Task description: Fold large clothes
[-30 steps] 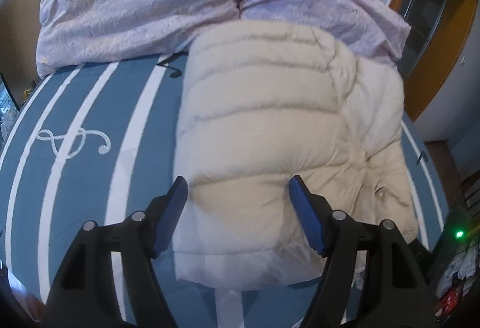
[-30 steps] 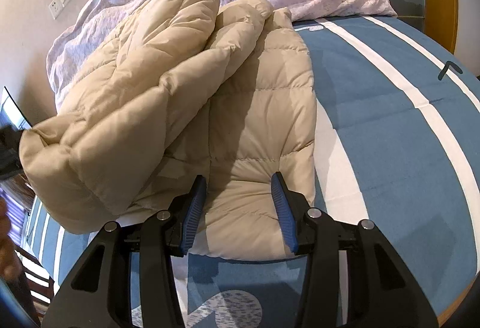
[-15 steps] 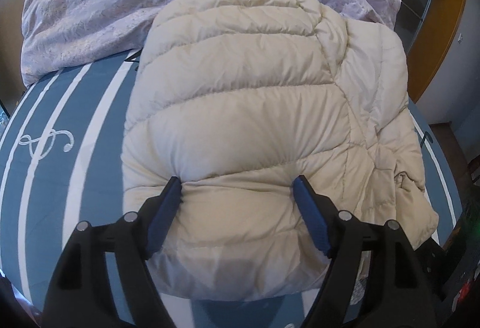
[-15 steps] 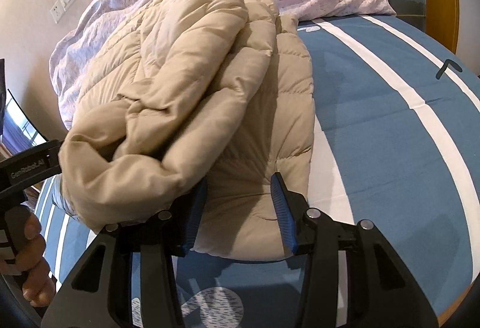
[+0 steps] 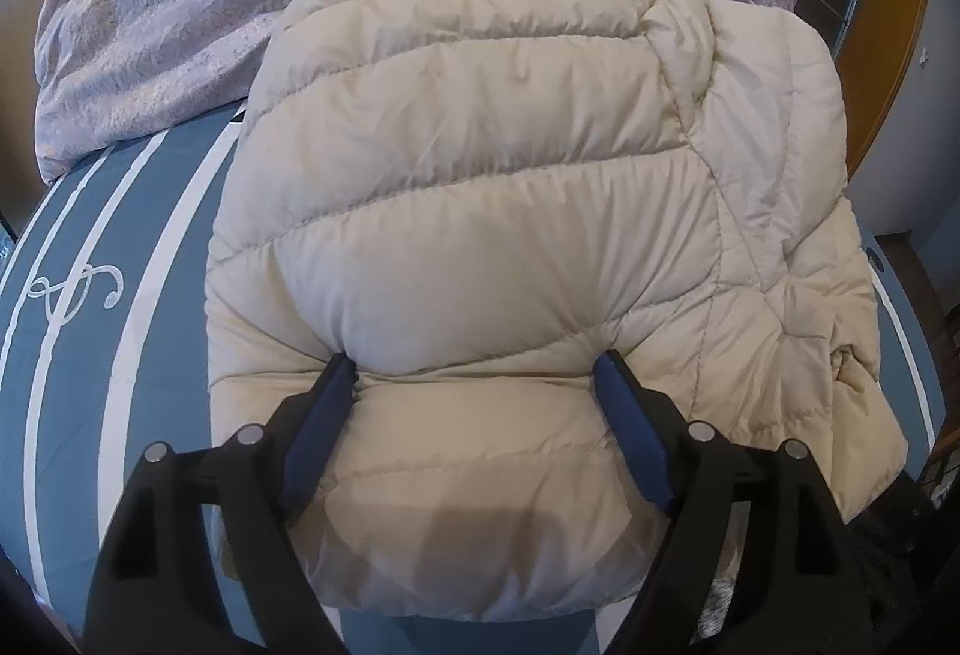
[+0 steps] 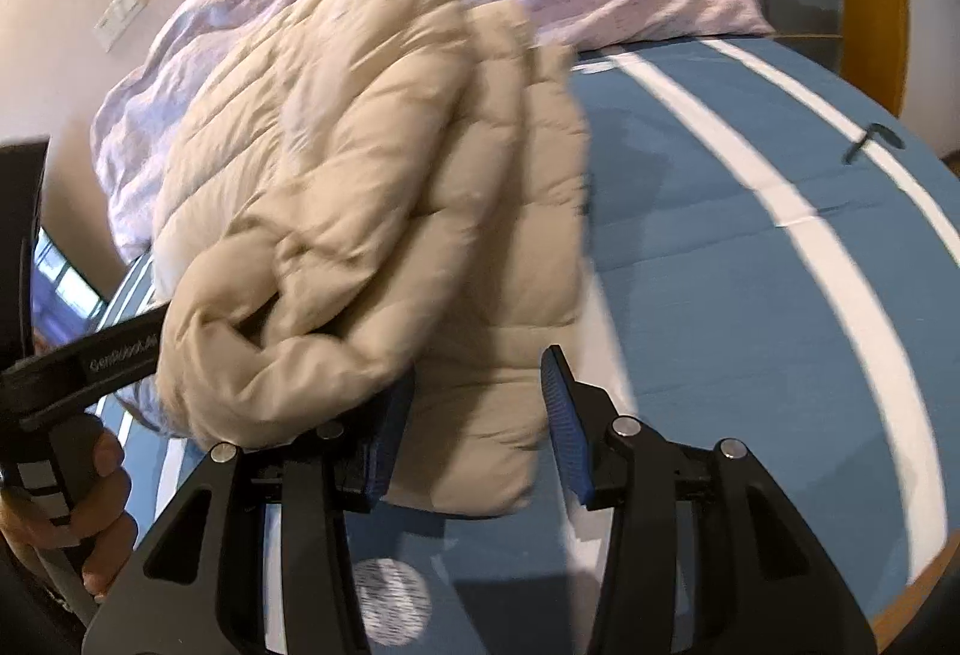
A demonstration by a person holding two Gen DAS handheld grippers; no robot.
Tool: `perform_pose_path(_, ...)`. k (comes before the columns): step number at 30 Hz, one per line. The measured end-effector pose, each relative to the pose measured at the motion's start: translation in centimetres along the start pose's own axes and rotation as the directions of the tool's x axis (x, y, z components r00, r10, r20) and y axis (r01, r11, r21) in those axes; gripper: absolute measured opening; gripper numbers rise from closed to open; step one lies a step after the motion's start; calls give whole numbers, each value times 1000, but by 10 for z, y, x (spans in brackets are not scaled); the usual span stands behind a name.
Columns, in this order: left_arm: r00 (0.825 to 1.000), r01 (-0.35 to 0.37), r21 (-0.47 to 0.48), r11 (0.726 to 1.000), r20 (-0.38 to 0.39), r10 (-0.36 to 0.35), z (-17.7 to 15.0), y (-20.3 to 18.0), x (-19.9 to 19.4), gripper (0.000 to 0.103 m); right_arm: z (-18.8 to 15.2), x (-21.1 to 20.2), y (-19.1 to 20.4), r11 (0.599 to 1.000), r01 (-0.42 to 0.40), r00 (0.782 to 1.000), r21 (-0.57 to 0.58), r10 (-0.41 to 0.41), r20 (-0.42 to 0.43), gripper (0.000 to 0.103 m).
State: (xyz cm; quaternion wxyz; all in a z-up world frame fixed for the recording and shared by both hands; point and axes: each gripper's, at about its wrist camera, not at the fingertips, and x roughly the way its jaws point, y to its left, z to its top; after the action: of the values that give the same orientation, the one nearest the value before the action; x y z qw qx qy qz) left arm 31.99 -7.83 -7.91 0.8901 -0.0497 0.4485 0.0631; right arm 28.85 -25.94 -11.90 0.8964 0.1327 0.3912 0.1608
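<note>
Left gripper (image 5: 474, 364) pressed down on the folded cream down jacket (image 5: 510, 211) on the striped bed (image 5: 150, 295), jaws opening around a puffed fold; the jacket's length ran toward the lilac duvet (image 5: 180, 7), and it filled more of the view than a second earlier. Right gripper (image 6: 477, 376) stood half open, unchanged, over the jacket's (image 6: 372, 187) near hem, nothing pinched; the raised fold had dropped beside it.

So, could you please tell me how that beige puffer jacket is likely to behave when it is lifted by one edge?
The puffer jacket looks floppy: its folded layers droop and bulge. The quilted padding probably compresses easily, since it dents at the left gripper fingers. Its smooth shell may slip.
</note>
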Motion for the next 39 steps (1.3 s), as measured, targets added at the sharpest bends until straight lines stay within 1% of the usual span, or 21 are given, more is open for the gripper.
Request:
perform_pose_path(1,1000,-2,1,1000,0,2,0,0,0,81,2,-2,-7,1000,19,1000,20,-19,3,46)
perform_pose_path(4,1000,-7,4,1000,1,7,0,0,0,82,13,-9,-25,997,32,999,74,-34,22,46)
perform_pose_path(6,1000,-9,6,1000,0,9,1,-1,0,83,21,-12,-31,995,35,999,92,-39,36,45)
perform_pose_path(8,1000,-12,9,1000,2,12,2,-2,0,83,32,-18,-32,995,36,997,94,-42,63,43)
perform_pose_path(9,1000,-12,9,1000,2,12,2,-2,0,83,41,-22,-30,996,35,996,84,-42,83,42)
perform_pose_path(11,1000,-13,8,1000,3,13,2,-3,-1,83,52,-27,-24,997,24,994,67,-31,105,37)
perform_pose_path(15,1000,-13,6,1000,6,13,3,-5,-1,83,76,-30,-8,1000,-7,991,25,4,136,30)
perform_pose_path(17,1000,-13,5,1000,6,13,3,-5,-1,83,82,-30,-1,1000,-15,990,10,13,142,26)
perform_pose_path(22,1000,-10,6,1000,6,10,4,-6,-1,83,83,-35,20,997,-68,983,-27,71,167,24)
perform_pose_path(24,1000,-10,7,1000,6,10,4,-6,-2,83,80,-34,28,995,-82,983,-48,89,163,24)
perform_pose_path(26,1000,-10,8,1000,7,10,4,-6,-2,83,75,-25,38,994,-74,987,-78,85,140,23)
perform_pose_path(29,1000,-7,10,1000,6,7,4,-5,-2,83,67,-8,41,995,-34,995,-93,42,95,16)
perform_pose_path(30,1000,-4,10,1000,6,4,5,-5,-2,83,65,1,39,996,3,997,-93,4,73,15)
perform_pose_path(32,1000,3,8,1000,5,-3,6,-3,-2,83,62,11,33,995,45,998,-91,-40,48,10)
perform_pose_path(34,1000,11,9,1000,5,-11,6,-3,-3,83,61,20,24,995,63,998,-73,-61,23,7)
perform_pose_path(37,1000,21,20,1000,11,-21,6,-5,-5,84,60,29,13,989,136,991,-50,-135,8,0)
perform_pose_path(39,1000,22,23,999,16,-22,6,-6,-6,84,60,38,-2,973,229,973,-19,-229,-21,0)
